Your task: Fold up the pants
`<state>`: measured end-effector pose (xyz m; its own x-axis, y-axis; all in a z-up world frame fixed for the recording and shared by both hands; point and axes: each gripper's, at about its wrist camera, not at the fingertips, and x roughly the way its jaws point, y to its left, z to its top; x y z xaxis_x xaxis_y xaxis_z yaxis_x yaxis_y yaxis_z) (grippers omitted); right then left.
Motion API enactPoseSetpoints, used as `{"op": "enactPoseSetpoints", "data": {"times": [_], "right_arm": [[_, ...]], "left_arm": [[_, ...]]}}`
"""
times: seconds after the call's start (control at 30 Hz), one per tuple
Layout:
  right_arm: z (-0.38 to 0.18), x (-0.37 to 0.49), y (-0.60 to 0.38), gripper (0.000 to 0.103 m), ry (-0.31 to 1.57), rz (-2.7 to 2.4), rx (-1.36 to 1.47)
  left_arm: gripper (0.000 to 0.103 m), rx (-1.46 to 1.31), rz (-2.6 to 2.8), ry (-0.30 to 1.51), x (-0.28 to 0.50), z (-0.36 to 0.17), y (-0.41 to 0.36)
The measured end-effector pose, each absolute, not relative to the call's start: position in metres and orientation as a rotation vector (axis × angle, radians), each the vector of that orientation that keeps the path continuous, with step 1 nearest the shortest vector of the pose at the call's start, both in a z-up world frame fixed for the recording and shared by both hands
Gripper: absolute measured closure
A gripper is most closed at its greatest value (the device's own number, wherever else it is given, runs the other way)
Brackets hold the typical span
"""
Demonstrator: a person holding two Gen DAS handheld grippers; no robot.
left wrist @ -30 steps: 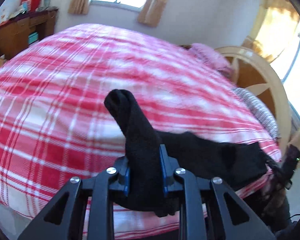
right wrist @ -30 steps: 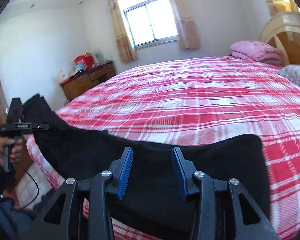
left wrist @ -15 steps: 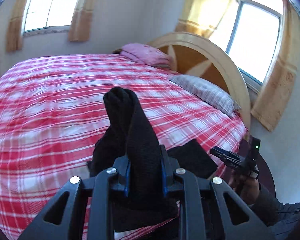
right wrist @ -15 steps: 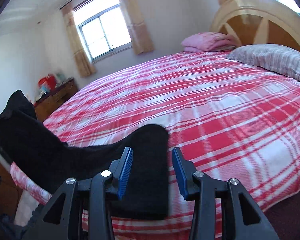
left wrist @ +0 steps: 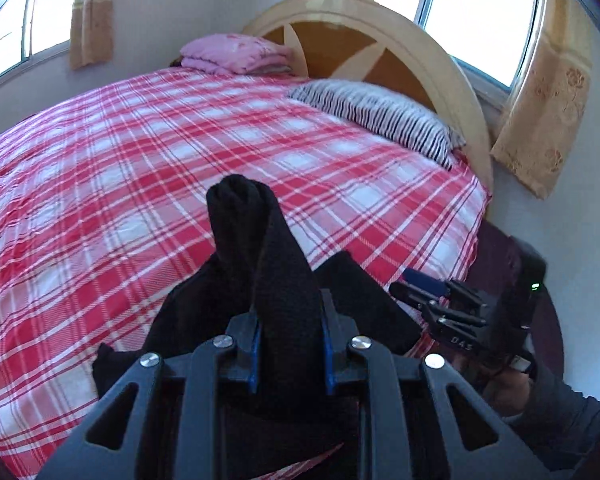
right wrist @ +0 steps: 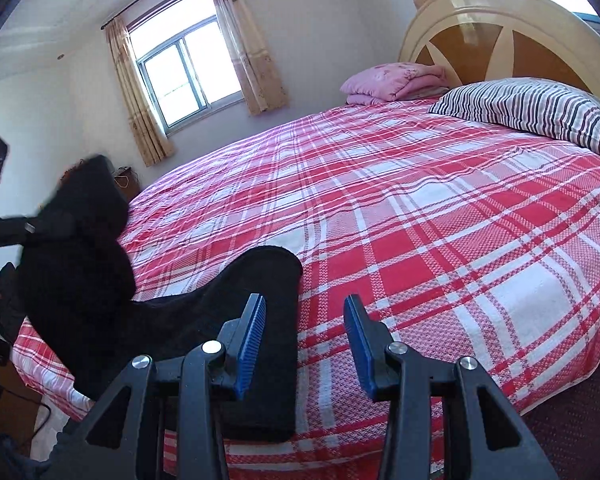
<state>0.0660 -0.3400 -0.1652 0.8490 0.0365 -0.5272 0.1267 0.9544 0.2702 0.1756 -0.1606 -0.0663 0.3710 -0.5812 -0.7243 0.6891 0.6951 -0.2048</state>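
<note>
Black pants [right wrist: 256, 292] lie partly on the near edge of the red plaid bed [right wrist: 420, 208]. My left gripper [left wrist: 288, 344] is shut on a bunched end of the pants [left wrist: 260, 248] and holds it lifted above the bed; it shows at the left of the right wrist view [right wrist: 32, 228]. My right gripper [right wrist: 304, 332] is open and empty, just right of the flat end of the pants. It also shows in the left wrist view [left wrist: 424, 284], at the bed's near right edge.
A striped pillow [left wrist: 376, 116] and a folded pink blanket [left wrist: 236, 54] lie by the curved wooden headboard [left wrist: 380, 48]. Windows with tan curtains [right wrist: 256, 60] line the walls. Dark floor [right wrist: 572, 420] shows beside the bed.
My left gripper has carried the held pants end to the right, toward the other end, doubling the cloth over. My right gripper has shifted right, off the pants, still open.
</note>
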Motion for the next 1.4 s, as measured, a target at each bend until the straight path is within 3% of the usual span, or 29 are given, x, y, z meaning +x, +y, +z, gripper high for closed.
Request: {"op": "enactPoseSetpoints", "data": {"times": [0.3, 0.47, 0.7, 0.77, 0.87, 1.07, 1.1, 1.17, 1.23, 1.4], "right_arm": [[-0.166, 0.064, -0.349, 0.06, 0.55, -0.057, 0.329], [-0.164, 0.061, -0.353, 0.06, 0.534, -0.068, 0.337], [-0.152, 0.055, -0.349, 0.059, 0.482, -0.009, 0.348], [-0.144, 0.054, -0.338, 0.047, 0.47, 0.04, 0.336], [-0.131, 0.051, -0.316, 0.042, 0.456, 0.138, 0.298], [-0.144, 0.07, -0.272, 0.041, 0.608, 0.136, 0.19], [-0.149, 0.074, -0.272, 0.044, 0.638, 0.129, 0.201], [-0.156, 0.078, -0.275, 0.077, 0.678, 0.145, 0.226], [-0.156, 0.074, -0.281, 0.086, 0.669, 0.138, 0.235], [-0.153, 0.051, -0.299, 0.088, 0.624, 0.155, 0.294]], "left_arm": [[0.077, 0.297, -0.814, 0.923, 0.165, -0.11, -0.218], [0.071, 0.297, -0.852, 0.879, 0.15, -0.1, -0.226], [0.053, 0.212, -0.795, 0.783, 0.144, -0.076, -0.182], [0.051, 0.189, -0.735, 0.767, 0.145, -0.078, -0.156], [0.05, 0.183, -0.641, 0.767, 0.148, -0.087, -0.124], [0.043, 0.189, -0.498, 0.79, 0.157, -0.117, -0.095], [0.043, 0.181, -0.498, 0.803, 0.159, -0.121, -0.093], [0.043, 0.17, -0.494, 0.824, 0.161, -0.13, -0.091], [0.043, 0.17, -0.494, 0.832, 0.162, -0.134, -0.092], [0.042, 0.164, -0.501, 0.839, 0.16, -0.14, -0.092]]}}
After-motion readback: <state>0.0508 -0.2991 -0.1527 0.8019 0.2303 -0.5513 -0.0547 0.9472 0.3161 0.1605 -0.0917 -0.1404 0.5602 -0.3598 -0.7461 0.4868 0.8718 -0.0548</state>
